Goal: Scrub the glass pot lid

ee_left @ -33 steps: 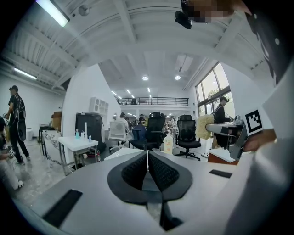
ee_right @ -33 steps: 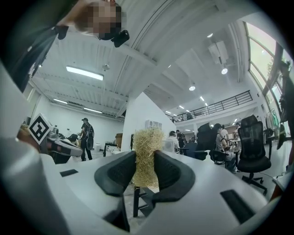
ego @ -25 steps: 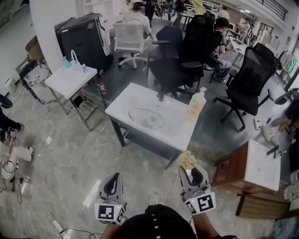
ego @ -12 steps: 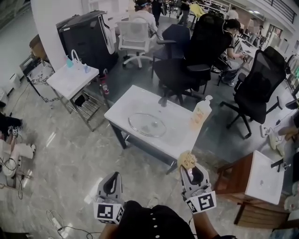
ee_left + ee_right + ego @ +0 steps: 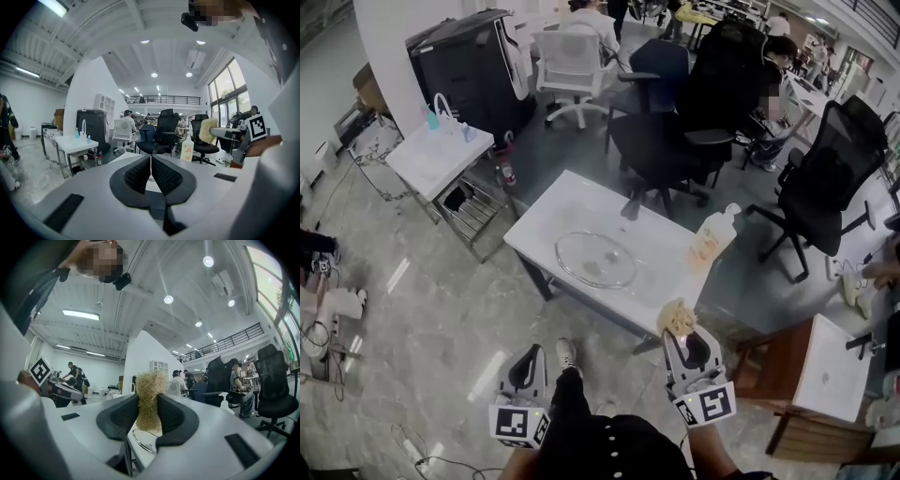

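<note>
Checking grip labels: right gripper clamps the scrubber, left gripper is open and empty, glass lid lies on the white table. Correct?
No: the left gripper is shut, jaws together, empty; the left gripper view shows it. The right gripper does clamp the scrubber, and the glass lid lies on the white table.

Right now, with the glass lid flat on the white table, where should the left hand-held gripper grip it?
Probably the rim of the glass pot lid at its near left edge, coming low from the left hand-held gripper's side: it lies flat, and no knob can be made out.
</note>
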A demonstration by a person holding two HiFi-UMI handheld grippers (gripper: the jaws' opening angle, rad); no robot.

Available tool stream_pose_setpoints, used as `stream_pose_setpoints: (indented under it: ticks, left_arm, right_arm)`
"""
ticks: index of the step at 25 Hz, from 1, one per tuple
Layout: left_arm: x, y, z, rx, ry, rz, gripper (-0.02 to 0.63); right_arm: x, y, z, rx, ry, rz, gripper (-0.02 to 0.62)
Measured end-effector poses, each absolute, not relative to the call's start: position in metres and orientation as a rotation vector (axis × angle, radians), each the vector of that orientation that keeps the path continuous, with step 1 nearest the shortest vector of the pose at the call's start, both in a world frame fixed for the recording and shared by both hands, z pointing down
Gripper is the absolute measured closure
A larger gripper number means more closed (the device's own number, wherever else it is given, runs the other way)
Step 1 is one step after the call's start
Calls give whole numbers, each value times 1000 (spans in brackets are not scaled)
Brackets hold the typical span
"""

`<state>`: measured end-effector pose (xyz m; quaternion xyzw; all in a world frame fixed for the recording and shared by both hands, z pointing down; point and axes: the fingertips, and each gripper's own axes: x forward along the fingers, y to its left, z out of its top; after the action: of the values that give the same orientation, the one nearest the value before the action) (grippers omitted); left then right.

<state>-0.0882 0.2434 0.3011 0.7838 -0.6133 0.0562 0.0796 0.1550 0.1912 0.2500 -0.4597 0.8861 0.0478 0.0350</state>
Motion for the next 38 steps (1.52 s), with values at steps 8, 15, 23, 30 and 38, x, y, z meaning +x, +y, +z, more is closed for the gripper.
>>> stream_pose_setpoints:
  ticks: [8, 15, 23, 30, 38]
  left_arm:
    - [-108, 151, 298, 2401, -1779, 136, 578]
    - [-140, 63, 273, 2480, -1724, 88, 578]
    - [-181, -12, 279, 2516, -1626, 107, 580]
    - [-199, -49, 316, 2467, -1520, 184, 580]
    - [-189, -85, 338, 2422, -1459, 208, 581]
  right_arm:
    - [133, 114, 240, -1463, 2698, 203, 462]
    - [101, 43, 216, -1516, 2658, 264, 462]
    - [46, -28, 215, -1531, 2676, 273, 462]
    - [20, -58, 239, -1571, 2758, 242, 462]
    - [22, -88, 253, -1553, 2794, 186, 462]
